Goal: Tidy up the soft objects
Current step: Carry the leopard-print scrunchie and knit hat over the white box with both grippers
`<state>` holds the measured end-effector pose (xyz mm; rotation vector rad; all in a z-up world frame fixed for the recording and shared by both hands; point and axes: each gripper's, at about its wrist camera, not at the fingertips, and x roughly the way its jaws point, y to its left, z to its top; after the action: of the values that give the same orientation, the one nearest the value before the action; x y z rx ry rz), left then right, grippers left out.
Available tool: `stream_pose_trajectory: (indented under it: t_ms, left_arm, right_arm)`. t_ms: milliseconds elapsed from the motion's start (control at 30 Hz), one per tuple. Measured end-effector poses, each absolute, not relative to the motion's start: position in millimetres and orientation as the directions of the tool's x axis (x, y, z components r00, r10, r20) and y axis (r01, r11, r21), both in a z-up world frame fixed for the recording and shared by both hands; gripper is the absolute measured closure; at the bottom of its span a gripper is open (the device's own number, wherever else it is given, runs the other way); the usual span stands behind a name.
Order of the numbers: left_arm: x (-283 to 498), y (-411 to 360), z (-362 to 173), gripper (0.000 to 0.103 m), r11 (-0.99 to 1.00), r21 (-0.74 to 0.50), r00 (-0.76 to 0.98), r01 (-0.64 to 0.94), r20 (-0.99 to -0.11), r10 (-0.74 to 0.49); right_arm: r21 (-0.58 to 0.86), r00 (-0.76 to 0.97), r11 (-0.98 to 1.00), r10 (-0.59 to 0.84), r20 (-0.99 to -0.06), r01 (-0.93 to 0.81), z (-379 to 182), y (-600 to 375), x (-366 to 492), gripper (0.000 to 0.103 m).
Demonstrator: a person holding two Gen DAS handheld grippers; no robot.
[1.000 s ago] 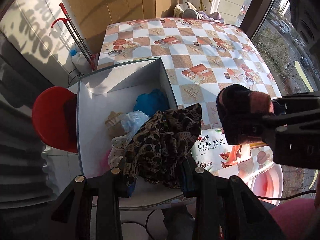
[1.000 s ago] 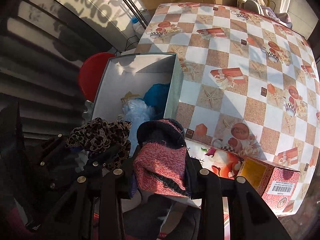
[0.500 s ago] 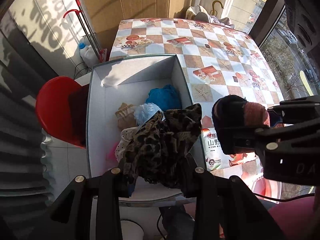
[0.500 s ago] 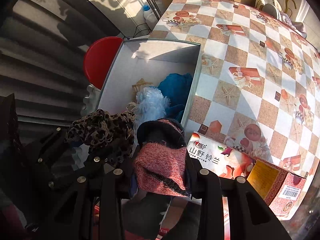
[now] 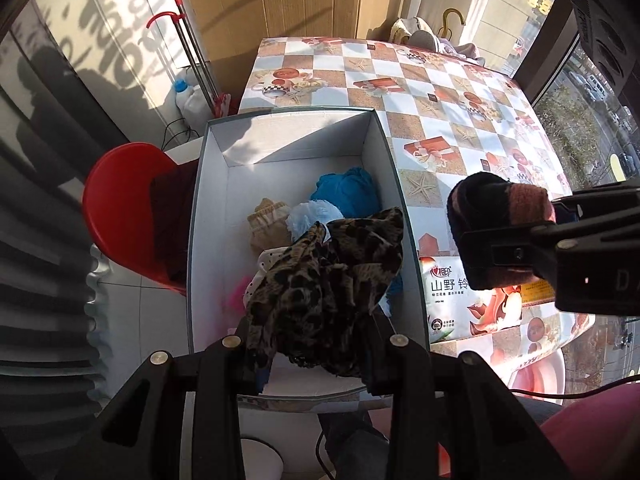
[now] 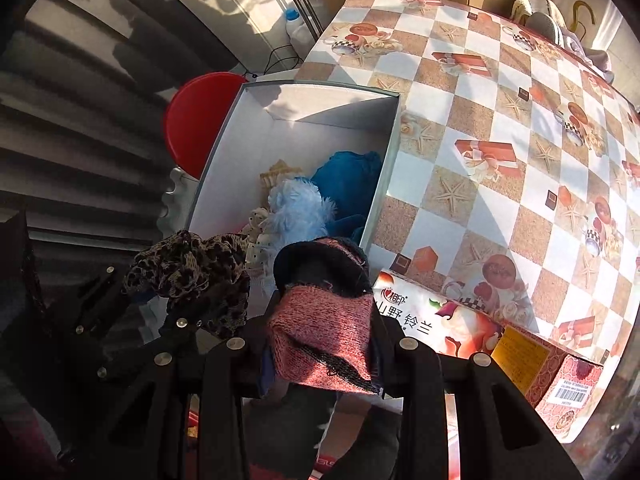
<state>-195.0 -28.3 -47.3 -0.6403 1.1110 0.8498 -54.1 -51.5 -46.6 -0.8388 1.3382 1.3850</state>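
The left hand-held gripper (image 5: 316, 344) clamps a leopard-print cloth (image 5: 328, 280) above the near end of the open white box (image 5: 208, 216) on the tabletop (image 5: 460, 92) — the right hand-held gripper (image 6: 320, 356) pinches a pink-and-black knit piece (image 6: 320, 320) just beside the box's near right corner, over a printed carton (image 6: 460, 328).

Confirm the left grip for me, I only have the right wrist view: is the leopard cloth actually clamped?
Observer: Yes. The left gripper is shut on the leopard cloth, which hangs over the near end of the box.
Operator: Anything beside it that I can't see?
Observer: A bright pink item lies by the box's left wall.
Operator: Stool bare?
Observer: No, a dark red cloth lies on the red stool.
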Motion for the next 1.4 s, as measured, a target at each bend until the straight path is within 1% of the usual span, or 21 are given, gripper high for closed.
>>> stream_pose_trajectory:
  t_ms: [200, 333, 500, 667, 867, 1033, 1400]
  left_arm:
    - [-205, -29, -44, 0.066, 0.511, -0.039, 0.209, -0.859, -0.937, 0.280]
    - [-217, -29, -30, 0.066, 0.483, -0.064, 0.243, -0.873, -0.917, 0.316]
    - [-235, -33, -21, 0.066, 0.442, -0.057, 0.233, -0.895, -0.905, 0.356]
    - [-251, -36, -24, 0.066, 0.390, -0.069, 0.222, -0.918, -0.905, 0.363]
    - [-261, -36, -25, 0.066, 0.364, -0.082, 0.224, -0.928, -0.902, 0.369]
    - [-260, -36, -25, 0.066, 0.375, -0.081, 0.227, -0.924, -0.904, 0.364]
    - [-251, -37, -19, 0.066, 0.418, -0.020, 0.191, -0.908, -0.909, 0.370]
  right_arm:
    - [0.275, -0.264, 0.062, 0.144, -0.954, -0.959, -47, -38, -63, 0.065]
    - [0.253, -0.250, 0.008, 0.122, -0.960, -0.967, -42, -27, -74, 0.066]
    - [0.218, -0.223, -0.065, 0.091, -0.970, -0.974, -42, -13, -89, 0.066]
    - [0.191, -0.199, -0.116, 0.059, -0.978, -0.975, -48, -1, -104, 0.066]
    - [0.191, -0.197, -0.139, 0.030, -0.980, -0.972, -54, 4, -117, 0.066]
    - [0.198, -0.204, -0.135, 0.032, -0.978, -0.971, -54, 4, -121, 0.066]
    - [0.295, -0.298, -0.036, 0.095, -0.950, -0.955, -53, -5, -104, 0.066]
